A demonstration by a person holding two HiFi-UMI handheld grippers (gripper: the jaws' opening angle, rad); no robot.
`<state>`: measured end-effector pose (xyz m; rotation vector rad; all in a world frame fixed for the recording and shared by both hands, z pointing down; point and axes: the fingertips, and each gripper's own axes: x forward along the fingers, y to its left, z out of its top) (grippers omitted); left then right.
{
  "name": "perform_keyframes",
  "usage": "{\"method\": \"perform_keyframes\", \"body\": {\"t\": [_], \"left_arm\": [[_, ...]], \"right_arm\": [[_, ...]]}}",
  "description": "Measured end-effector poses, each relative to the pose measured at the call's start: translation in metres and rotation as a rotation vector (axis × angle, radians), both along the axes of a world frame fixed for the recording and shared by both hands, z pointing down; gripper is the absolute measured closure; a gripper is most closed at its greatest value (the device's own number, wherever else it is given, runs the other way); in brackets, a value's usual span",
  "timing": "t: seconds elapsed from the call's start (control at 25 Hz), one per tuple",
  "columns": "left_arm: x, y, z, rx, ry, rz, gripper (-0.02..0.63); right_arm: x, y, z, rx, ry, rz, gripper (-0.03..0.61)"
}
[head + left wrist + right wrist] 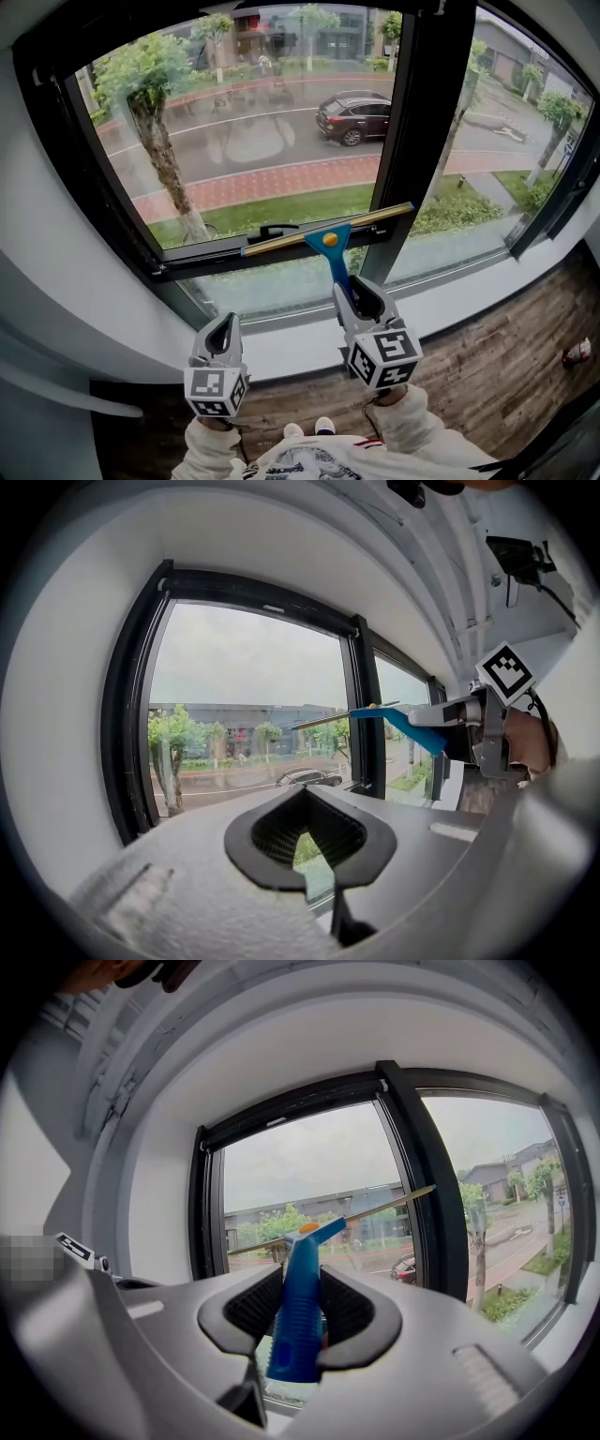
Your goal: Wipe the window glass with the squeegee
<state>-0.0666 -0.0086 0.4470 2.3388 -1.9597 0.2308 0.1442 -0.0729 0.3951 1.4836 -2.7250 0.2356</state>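
Right gripper (359, 292) is closed on the blue handle of the squeegee (328, 236), whose blade lies just ahead of it, at the lower edge of the window glass (253, 131). Left gripper (223, 330), beside it, has its jaws together and holds nothing.

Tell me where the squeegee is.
In the head view, the squeegee sits centre, its handle clamped in the right gripper, its blade across the left pane's bottom edge by the black mullion.

The mullion (427, 122) hems the squeegee (330, 246) rightward; glass (244, 122) above lies free.
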Motion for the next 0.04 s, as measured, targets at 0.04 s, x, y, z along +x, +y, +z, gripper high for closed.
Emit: {"method": "perform_keyframes", "body": {"t": [0.04], "left_arm": [[-0.0004,-0.0002,0.0008,-0.002,0.001,0.0,0.614]], "right_arm": [[-0.0004,-0.0001,0.0003,-0.001,-0.001,0.0,0.449]]}}
